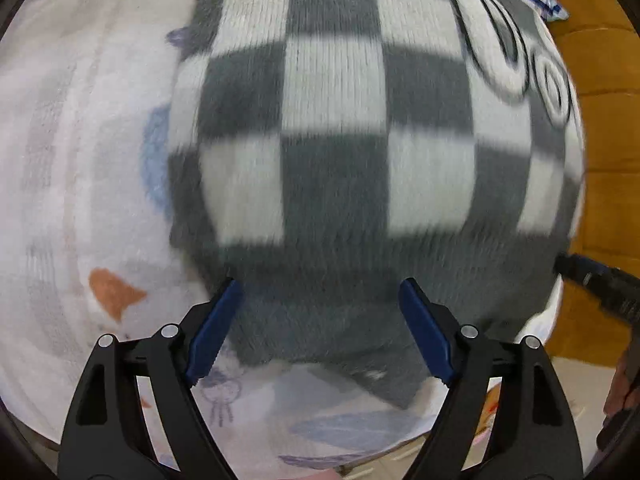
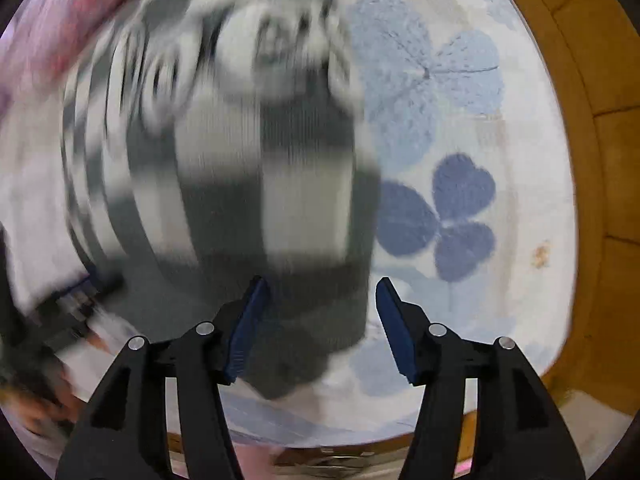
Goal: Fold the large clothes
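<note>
On floral blanket: checkered sweater; both hand-held grippers released, empty.

The grey-and-white checkered knit sweater lies flat on the pale flower-printed blanket, which spreads out to its left and under its near hem. The left gripper hangs over that near hem, its fingers apart above the cloth; the right gripper hangs over the sweater's near right corner, with bare blanket to the right. Beyond the blanket's right edge runs the mustard-yellow padded surface.
</note>
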The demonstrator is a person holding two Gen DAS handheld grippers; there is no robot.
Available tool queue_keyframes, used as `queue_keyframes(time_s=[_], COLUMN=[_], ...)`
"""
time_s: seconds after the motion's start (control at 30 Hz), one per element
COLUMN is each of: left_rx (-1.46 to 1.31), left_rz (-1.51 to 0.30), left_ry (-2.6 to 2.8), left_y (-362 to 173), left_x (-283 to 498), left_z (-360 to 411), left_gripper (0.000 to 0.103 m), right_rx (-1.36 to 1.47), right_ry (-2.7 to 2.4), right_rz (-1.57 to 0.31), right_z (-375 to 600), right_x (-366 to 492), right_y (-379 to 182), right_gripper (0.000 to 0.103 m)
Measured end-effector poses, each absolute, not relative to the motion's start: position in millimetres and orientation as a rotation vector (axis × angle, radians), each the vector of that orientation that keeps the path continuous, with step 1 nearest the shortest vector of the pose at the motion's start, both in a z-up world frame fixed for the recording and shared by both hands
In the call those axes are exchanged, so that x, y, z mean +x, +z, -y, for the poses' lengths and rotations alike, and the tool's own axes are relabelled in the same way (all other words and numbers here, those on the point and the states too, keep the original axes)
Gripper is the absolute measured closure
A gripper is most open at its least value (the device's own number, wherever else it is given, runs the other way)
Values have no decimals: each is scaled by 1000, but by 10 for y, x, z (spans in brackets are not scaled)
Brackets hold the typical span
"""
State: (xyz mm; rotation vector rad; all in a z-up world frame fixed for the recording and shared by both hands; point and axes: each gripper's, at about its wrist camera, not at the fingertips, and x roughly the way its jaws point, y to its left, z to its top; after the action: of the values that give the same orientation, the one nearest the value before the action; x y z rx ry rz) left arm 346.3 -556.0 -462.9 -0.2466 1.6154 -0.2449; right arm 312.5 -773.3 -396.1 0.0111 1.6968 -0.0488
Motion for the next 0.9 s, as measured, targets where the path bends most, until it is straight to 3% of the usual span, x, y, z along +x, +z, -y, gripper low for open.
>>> queue_keyframes(time_s=[0.13,0.33,0.53,0.6,0.9], left_rx=[-253,-241,-219,-233,-107], left_rz=[-1578,-1529,-1468,-1444,-1233], left_ry=[-269,-252,-222,-245,-237], left_y=[-4749,-4210,-3712,-3560,-2433], left_x=[3303,3115,3100,3203,2955], left_z=[5586,5578,5484,5491,5240], left_gripper=[17,18,18,18,18], right_rx=[113,242,272,260,243], right_ry=[-107,-19,73,82,113], right_rz=[-1723,-1555,-1432,-1398,-1194], right_z=[7827,7876,7662,7605,7321], right_x=[2850,2655,2548,2560,2362], right_y=[-4437,-3638,-2955,-2811,-2046], right_gripper=[47,47,34,25,13])
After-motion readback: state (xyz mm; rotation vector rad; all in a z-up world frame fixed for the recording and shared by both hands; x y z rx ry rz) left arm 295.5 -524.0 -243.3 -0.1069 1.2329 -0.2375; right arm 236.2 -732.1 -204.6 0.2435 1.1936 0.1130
